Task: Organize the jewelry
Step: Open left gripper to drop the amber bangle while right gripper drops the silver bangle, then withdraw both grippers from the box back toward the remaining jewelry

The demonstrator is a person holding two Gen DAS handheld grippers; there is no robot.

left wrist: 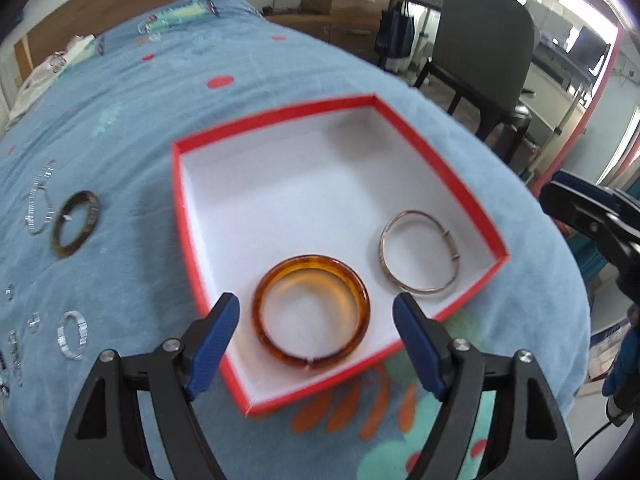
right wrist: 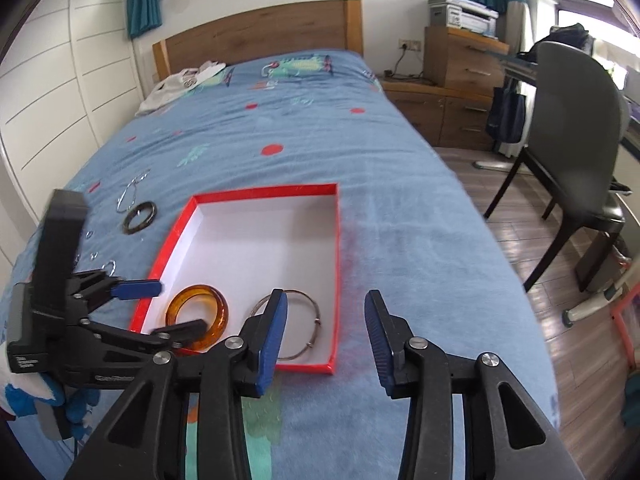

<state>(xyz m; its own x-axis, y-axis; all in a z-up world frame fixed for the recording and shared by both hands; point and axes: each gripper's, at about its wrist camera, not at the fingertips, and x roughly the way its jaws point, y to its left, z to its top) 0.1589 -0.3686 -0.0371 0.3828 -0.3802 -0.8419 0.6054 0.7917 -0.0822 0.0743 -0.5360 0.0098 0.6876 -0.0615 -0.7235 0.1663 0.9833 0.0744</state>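
Note:
A red box (left wrist: 180, 200) (right wrist: 338, 240) with a white inside lies open on the blue bedspread. In it lie an amber bangle (left wrist: 362, 304) (right wrist: 219, 312) and a thin metal bangle (left wrist: 455, 258) (right wrist: 316, 321), side by side near the front wall. My left gripper (left wrist: 318, 340) (right wrist: 176, 307) is open, its blue pads standing either side of the amber bangle without touching it. My right gripper (right wrist: 326, 332) is open with nothing between its fingers, just above the box's near right corner. In the left wrist view it shows only partly at the right edge.
Left of the box on the bedspread lie a dark bangle (left wrist: 94, 210) (right wrist: 152, 212), silver chain bracelets (left wrist: 40, 200) and a silver band (left wrist: 72, 334). A white cloth (right wrist: 176, 84) lies by the headboard. Beyond the bed's right edge stands a dark chair (right wrist: 572, 128).

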